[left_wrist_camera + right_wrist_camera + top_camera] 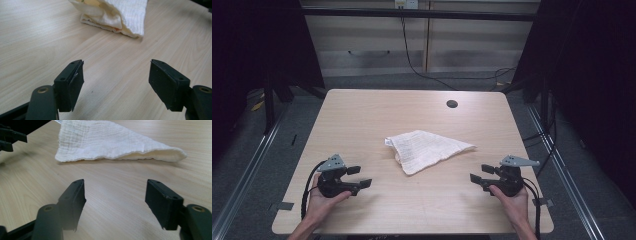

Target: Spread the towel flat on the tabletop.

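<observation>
A white waffle-weave cloth (424, 149), folded into a rough triangle, lies flat at the middle of the wooden table (362, 110). My left gripper (360, 176) rests near the front left, held by a hand, jaws open and pointing toward the cloth with nothing between them. My right gripper (481, 173) sits near the front right, also open and empty, pointing left toward the cloth. In the left gripper view the cloth (117, 15) lies ahead of the open left gripper (116, 80). In the right gripper view the cloth (110, 141) spreads beyond the open right gripper (115, 200).
A round cable hole (452, 104) is set in the table near the far edge. Cabinets (422, 40) and trailing cables stand behind the table. Dark frames flank both sides. The other gripper (10, 138) appears at the far left of the right gripper view.
</observation>
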Demonstrator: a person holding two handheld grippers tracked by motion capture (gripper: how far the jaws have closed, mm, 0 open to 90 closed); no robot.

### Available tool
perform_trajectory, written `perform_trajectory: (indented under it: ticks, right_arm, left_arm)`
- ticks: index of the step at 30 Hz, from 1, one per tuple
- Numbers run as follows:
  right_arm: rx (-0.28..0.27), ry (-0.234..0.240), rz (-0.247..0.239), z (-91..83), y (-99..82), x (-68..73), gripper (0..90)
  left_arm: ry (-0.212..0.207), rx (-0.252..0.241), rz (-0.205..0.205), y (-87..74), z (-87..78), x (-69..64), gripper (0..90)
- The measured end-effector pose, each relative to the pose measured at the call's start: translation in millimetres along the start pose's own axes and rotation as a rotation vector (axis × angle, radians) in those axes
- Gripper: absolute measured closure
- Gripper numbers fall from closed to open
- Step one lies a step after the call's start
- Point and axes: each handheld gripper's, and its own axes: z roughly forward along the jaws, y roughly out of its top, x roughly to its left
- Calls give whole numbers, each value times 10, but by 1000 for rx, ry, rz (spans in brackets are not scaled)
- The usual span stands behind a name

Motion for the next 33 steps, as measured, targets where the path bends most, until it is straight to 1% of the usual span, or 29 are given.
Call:
perform_trajectory:
  ticks: [1, 2, 4, 8, 10, 12, 13, 15, 17, 19, 21, 23, 24, 26, 27, 28, 29, 30, 31, 33]
  right_arm:
    - [8, 12, 2, 7, 8, -1, 310]
    - [10, 13, -3, 14, 15, 0, 312]
    - [7, 24, -6, 21, 20, 11, 334]
    - [-5, 23, -14, 39, 23, 34, 337]
    - [-12, 26, -13, 38, 29, 42, 375]
    - [-14, 43, -16, 43, 40, 48, 405]
    - [-14, 42, -16, 50, 45, 56, 403]
    - [-25, 26, -24, 68, 48, 73, 405]
    - [-28, 11, -24, 93, 58, 87, 407]
    - [-29, -13, -51, 117, 77, 111, 421]
    - [-9, 4, -63, 158, 118, 141, 423]
    - [8, 5, -78, 204, 166, 165, 436]
    - [14, 6, -76, 233, 195, 170, 436]
    - [47, 8, -81, 290, 266, 186, 442]
    - [64, 25, -84, 326, 299, 192, 437]
    - [73, 50, -76, 365, 327, 195, 425]
    - [72, 70, -74, 406, 352, 198, 426]
    - [73, 75, -76, 439, 369, 203, 421]
    - [89, 86, -79, 500, 403, 217, 412]
    - [108, 103, -101, 599, 464, 236, 407]
  left_arm:
    - [-4, -1, -2, 0, 5, 0, 255]
    - [-6, 0, 2, 1, 8, 4, 249]
    - [-9, -3, -8, 0, 16, 25, 240]
    - [6, 9, -11, -5, 38, 69, 211]
    - [14, 11, -20, -6, 40, 80, 211]
    - [12, 7, -28, -10, 34, 78, 210]
    - [16, 5, -28, -11, 28, 79, 210]
    - [6, -9, -34, -12, 18, 75, 209]
    - [8, -11, -31, -12, 10, 63, 206]
    - [12, -13, -16, -7, -4, 48, 208]
    - [7, -17, -11, -7, -9, 38, 213]
    - [14, -16, -4, -8, -11, 35, 217]
    - [15, -18, -9, -9, -9, 38, 218]
    - [18, -19, -20, -9, -4, 52, 219]
    - [21, -18, -22, -9, -3, 60, 219]
    - [25, -18, -25, -9, -3, 65, 220]
    - [27, -19, -27, -9, -4, 68, 221]
    - [27, -19, -29, -9, -4, 68, 221]
    - [28, -17, -27, -9, -5, 68, 221]
    - [30, -16, -28, -10, -4, 61, 221]
